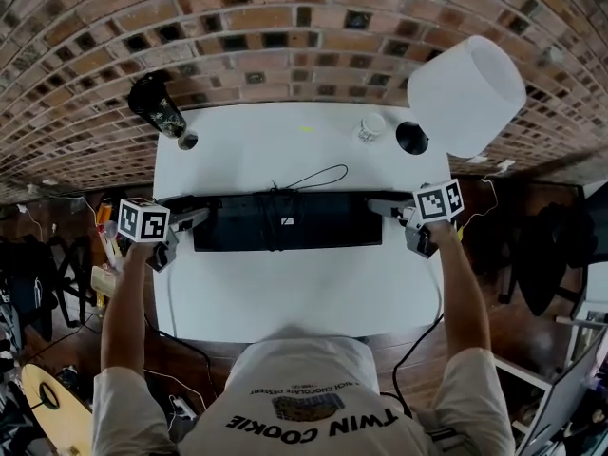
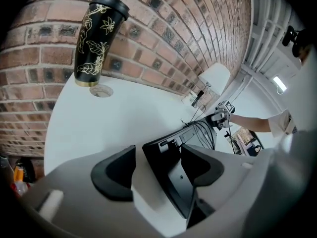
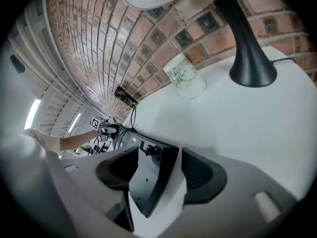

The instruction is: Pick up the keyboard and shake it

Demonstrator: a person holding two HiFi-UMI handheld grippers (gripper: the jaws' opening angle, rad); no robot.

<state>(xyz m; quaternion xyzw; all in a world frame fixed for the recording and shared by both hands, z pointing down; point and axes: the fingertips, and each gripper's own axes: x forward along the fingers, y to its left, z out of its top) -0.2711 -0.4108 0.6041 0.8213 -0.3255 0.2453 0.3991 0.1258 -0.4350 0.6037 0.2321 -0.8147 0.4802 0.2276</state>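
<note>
The keyboard lay across the white table, one end between the spread jaws of the left claw and the other between those of the right claw, both released and gripping nothing. Its cable looped just behind it. Farther back, along the brick wall, stood a black tumbler, a small cup and a white-shaded lamp.

The head camera is looking steeply down over the whole surface. Cameras riding the left hand-held gripper and right hand-held gripper are facing each other closely along the shared keyboard.
</note>
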